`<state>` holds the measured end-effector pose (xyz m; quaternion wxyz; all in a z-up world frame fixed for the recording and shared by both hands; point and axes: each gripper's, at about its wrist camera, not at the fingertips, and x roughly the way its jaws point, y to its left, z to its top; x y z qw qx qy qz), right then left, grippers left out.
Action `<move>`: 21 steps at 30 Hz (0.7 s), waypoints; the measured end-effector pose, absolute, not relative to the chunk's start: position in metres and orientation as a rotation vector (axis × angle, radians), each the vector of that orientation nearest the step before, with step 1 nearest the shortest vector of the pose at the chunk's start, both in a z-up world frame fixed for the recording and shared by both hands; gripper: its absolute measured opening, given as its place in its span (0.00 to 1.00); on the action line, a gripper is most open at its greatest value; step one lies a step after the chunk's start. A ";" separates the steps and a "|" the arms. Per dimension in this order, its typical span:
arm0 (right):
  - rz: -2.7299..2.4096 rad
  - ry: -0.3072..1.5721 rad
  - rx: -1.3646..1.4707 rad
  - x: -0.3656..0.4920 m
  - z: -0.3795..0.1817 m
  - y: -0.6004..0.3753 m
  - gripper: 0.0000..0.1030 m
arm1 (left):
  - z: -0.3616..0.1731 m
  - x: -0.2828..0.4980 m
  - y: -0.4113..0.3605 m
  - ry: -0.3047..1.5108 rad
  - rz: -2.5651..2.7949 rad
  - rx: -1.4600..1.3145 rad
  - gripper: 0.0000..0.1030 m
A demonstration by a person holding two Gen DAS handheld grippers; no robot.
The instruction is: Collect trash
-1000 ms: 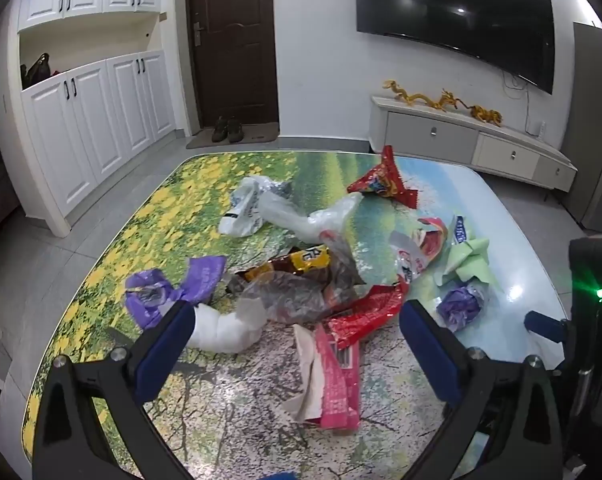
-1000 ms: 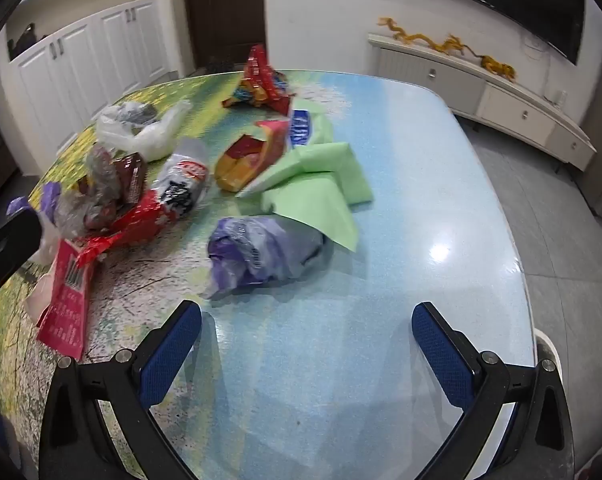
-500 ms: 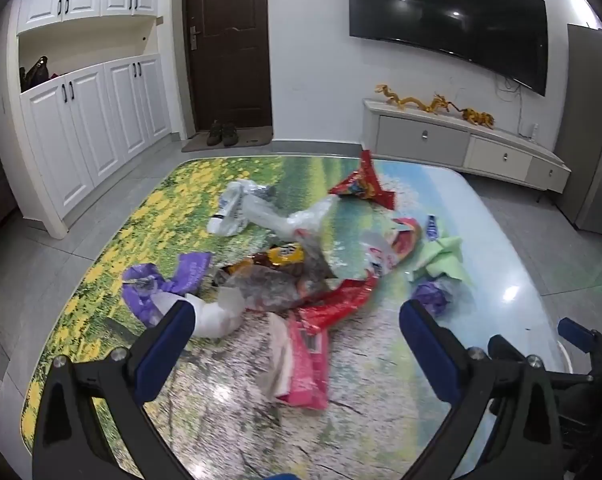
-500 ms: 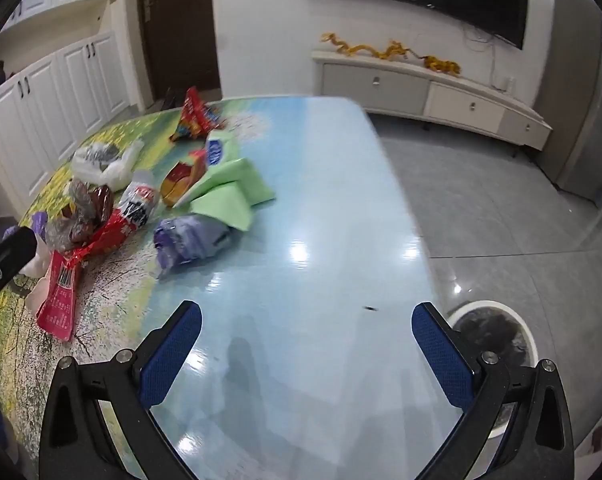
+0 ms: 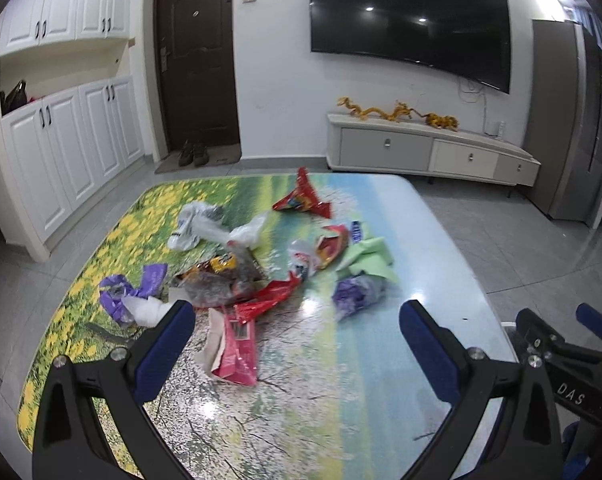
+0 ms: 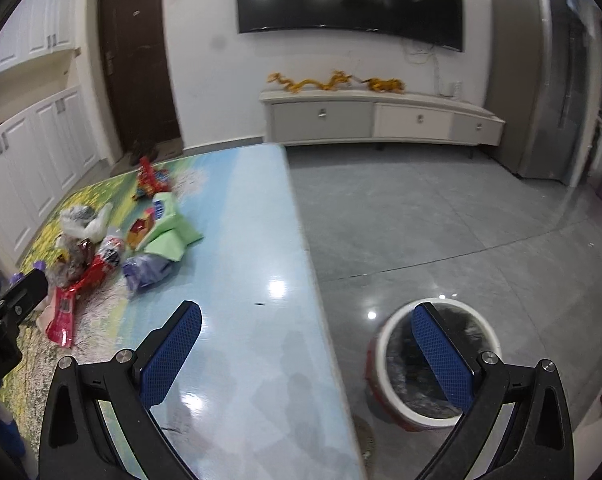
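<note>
Up close, the left gripper (image 5: 295,330) hangs above the near part of the table (image 5: 341,400) with its blue-padded fingers (image 5: 163,350) spread wide and nothing between them. Just beyond its left finger lies a pink wrapper (image 5: 237,350), flat on the tabletop beside a scrap of pale paper. Past that sits the main heap of trash (image 5: 237,276): a red foil wrapper (image 5: 267,300), a dark crumpled bag with a yellow-and-orange packet on top, and a white wad next to a purple wrapper (image 5: 141,288) on the left edge of the pile. Farther back are a clear plastic bag (image 5: 205,228) and a red snack packet (image 5: 301,198) standing up in a peak. To the right of the heap lie a green paper sheet (image 5: 367,258) and, just in front of it, a crumpled purple-grey bag (image 5: 355,294).

The right gripper (image 6: 307,346) is likewise wide apart and empty. Its left finger is over the bare blue end of the table (image 6: 253,320), while its right finger is over a round bin (image 6: 435,364) with a white rim that stands on the grey floor (image 6: 441,220) close beside the table edge. The bin has a dark liner; what is inside it is too blurred to make out. From this view the trash sits well to the left, across the table from the bin. Part of the right gripper's black frame shows at the lower right of the left wrist view.
</note>
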<state>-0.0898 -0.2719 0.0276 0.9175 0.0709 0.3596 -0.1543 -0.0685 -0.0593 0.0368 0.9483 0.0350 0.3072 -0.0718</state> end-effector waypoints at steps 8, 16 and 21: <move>-0.362 0.638 0.166 -0.122 0.051 -0.290 1.00 | 0.047 -0.085 -0.081 0.608 -0.190 0.093 1.00; -0.383 0.594 0.143 -0.134 0.063 -0.296 1.00 | 0.055 -0.094 -0.094 0.588 -0.206 0.101 1.00; -0.373 0.550 0.159 -0.141 0.069 -0.297 1.00 | 0.059 -0.098 -0.096 0.566 -0.213 0.107 1.00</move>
